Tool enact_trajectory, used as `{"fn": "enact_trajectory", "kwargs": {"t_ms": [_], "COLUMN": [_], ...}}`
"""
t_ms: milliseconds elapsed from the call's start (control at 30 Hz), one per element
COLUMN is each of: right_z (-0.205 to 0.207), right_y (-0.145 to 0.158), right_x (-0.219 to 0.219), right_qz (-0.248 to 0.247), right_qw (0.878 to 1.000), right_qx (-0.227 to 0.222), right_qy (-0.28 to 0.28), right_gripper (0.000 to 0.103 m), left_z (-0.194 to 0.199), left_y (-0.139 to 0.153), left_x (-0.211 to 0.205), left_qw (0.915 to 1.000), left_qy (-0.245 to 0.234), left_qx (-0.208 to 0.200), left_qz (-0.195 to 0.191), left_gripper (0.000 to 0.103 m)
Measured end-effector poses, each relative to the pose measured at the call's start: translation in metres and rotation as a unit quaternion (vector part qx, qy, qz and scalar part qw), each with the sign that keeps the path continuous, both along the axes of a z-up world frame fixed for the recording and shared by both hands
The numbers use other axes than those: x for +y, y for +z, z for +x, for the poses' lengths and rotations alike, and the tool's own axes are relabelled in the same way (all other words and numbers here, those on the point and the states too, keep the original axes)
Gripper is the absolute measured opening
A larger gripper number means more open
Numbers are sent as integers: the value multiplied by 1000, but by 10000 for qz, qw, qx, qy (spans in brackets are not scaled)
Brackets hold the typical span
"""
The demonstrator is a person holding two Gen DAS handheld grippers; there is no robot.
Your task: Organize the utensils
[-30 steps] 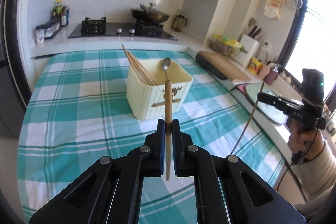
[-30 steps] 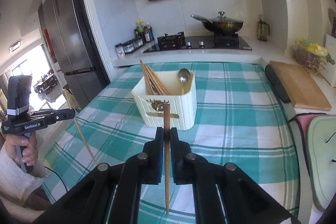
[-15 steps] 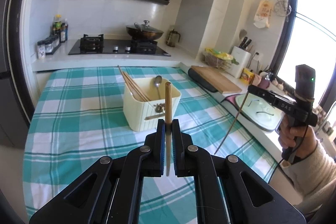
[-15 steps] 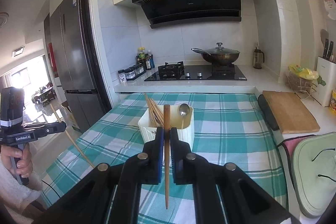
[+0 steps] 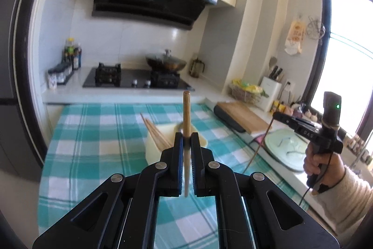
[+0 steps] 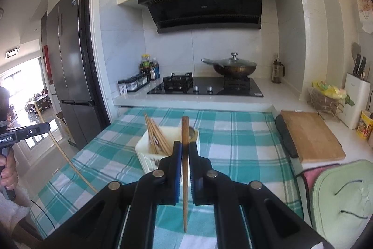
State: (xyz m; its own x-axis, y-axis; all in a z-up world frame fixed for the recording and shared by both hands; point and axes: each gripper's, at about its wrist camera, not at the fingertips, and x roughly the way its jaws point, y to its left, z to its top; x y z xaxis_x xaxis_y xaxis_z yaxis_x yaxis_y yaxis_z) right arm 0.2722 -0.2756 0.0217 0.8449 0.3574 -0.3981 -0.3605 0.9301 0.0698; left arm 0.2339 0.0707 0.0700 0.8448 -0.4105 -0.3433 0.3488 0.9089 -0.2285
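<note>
My left gripper (image 5: 185,139) is shut on a wooden chopstick (image 5: 186,113) that stands upright between its pads. My right gripper (image 6: 184,148) is shut on another wooden chopstick (image 6: 184,132), also upright. Both are held above the near side of the table. A cream utensil holder (image 5: 152,151) stands on the checked cloth just beyond the fingers, with several chopsticks (image 5: 155,133) leaning in it. It also shows in the right wrist view (image 6: 146,155), where a spoon (image 6: 191,132) peeks out behind the held chopstick. The other gripper shows at each view's edge.
The table carries a teal and white checked cloth (image 6: 244,144). A wooden cutting board (image 6: 310,135) lies on the counter to the right. A stove with a lidded wok (image 6: 233,67) stands behind, spice jars (image 6: 132,84) at its left. A fridge (image 6: 67,62) stands far left.
Both grippers have risen and tilted upward with their chopsticks. The utensil holder now sits lower in both views, partly hidden behind the fingers.
</note>
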Motion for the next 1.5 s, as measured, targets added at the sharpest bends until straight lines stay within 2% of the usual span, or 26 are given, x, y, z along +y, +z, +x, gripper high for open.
{"fn": "enact_trajectory", "kwargs": {"t_ms": [100,167,267,333,467,600,733,767,800,833,900,933,967,1000,1033,1067,1133,1200,1333,1367,1500], "right_z": [19,37,72,98,149,193,224,230,234,236,230,222,212,202,189,174,143,108,46,30,-20], "right_y": [40,61,75,69,28,-34,-82,-90,-96,-99,-94,-86,-76,-68,-57,-47,-29,-20,-30,-35,-53], "right_x": [9,20,41,55,76,84,87,88,89,89,84,79,75,72,68,63,55,47,37,34,31], "right_qz": [124,192,137,86,-42,-103,-179,-180,-162,-137,57,188,273,312,346,377,366,285,113,141,256], "right_qw": [9984,9961,9928,9926,9973,9992,9912,9887,9862,9843,9849,9873,9900,9920,9939,9957,9982,9990,9979,9973,9965], "right_qx": [-552,-854,-1191,-1214,-727,386,1311,1486,1647,1756,1729,1579,1386,1219,1045,849,442,99,44,40,4], "right_qy": [61,93,-6,-47,26,80,65,76,95,79,31,-4,-43,-65,-66,-70,-167,-327,-634,-721,-798], "right_gripper": [6,6,6,6,6,6,9,10,10,14,44,50,50,51,58,62,77,83,84,84,87], "left_z": [19,43,88,120,175,212,227,225,221,215,199,185,172,155,138,119,82,48,-6,-15,-38], "left_y": [35,45,39,22,-25,-76,-109,-113,-114,-112,-103,-96,-88,-81,-75,-69,-63,-63,-70,-70,-70], "left_x": [4,4,-2,-8,-16,-31,-47,-49,-51,-51,-48,-47,-46,-45,-46,-47,-54,-63,-72,-73,-78], "left_qw": [9981,9968,9959,9966,9947,9883,9815,9803,9804,9819,9852,9871,9884,9888,9881,9864,9803,9733,9628,9621,9698], "left_qy": [258,422,687,777,849,699,488,509,533,485,505,623,727,816,900,1014,1319,1625,2302,2357,2088], "left_qx": [-535,-619,-534,-223,568,1348,1814,1859,1838,1764,1546,1327,1095,862,678,493,147,-94,-14,32,346], "left_qz": [-155,-265,-233,-167,-116,108,358,426,474,482,544,641,758,900,1043,1195,1461,1620,1416,1371,1208], "left_gripper": [5,5,5,5,4,4,5,5,10,16,63,72,81,87,90,101,103,103,103,103,103]}}
